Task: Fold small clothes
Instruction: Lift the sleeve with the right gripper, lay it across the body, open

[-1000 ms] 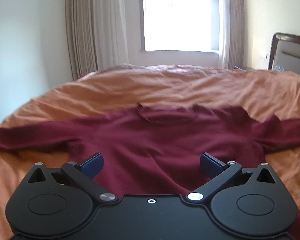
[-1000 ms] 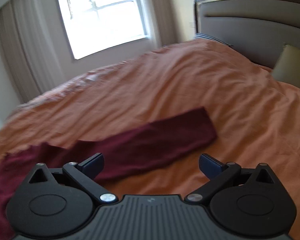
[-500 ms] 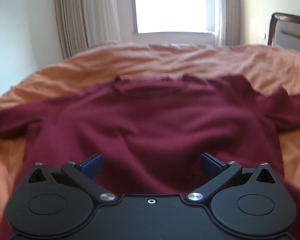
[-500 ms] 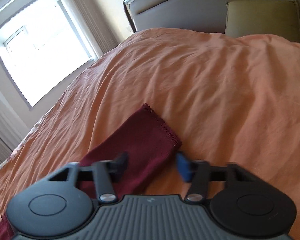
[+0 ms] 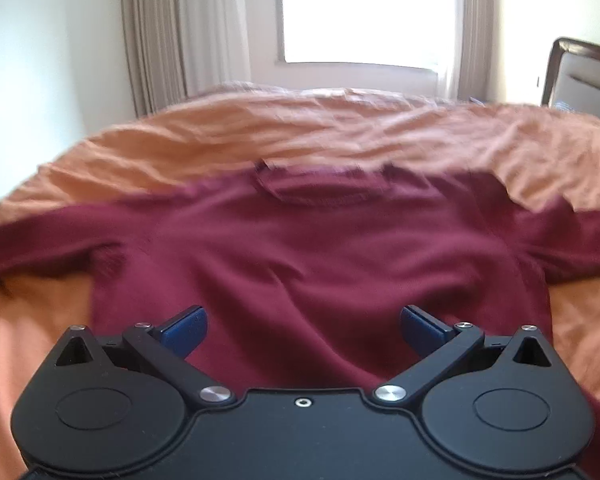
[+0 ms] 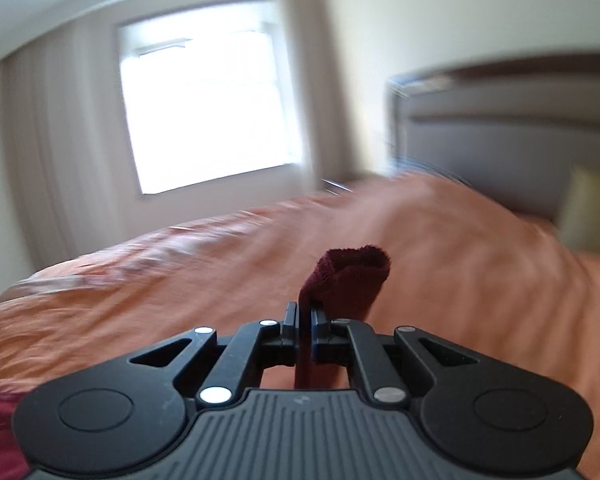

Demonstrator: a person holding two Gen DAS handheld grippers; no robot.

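The right gripper (image 6: 305, 330) pinches the maroon sweater's sleeve cuff (image 6: 350, 276), lifted off the orange bedspread (image 6: 140, 300), likely to fold it inward. The left gripper (image 5: 302, 326), jaws spread and empty, hovers over the sweater (image 5: 300, 248) body near its hem.

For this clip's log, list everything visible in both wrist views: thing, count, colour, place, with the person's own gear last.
sweater: one, dark red, spread flat on the bed with its neckline toward the window; its sleeve cuff is lifted in the right gripper
bedspread: one, orange, wrinkled, covering the bed
headboard: one, grey padding in a dark frame, at the right end of the bed
pillow: one, yellow-green, against the headboard
window: one, bright, in the wall beyond the bed
curtains: pale beige, on both sides of the window
left gripper: black with blue pads, jaws wide open over the sweater's lower body
right gripper: black, jaws closed on the sleeve cuff
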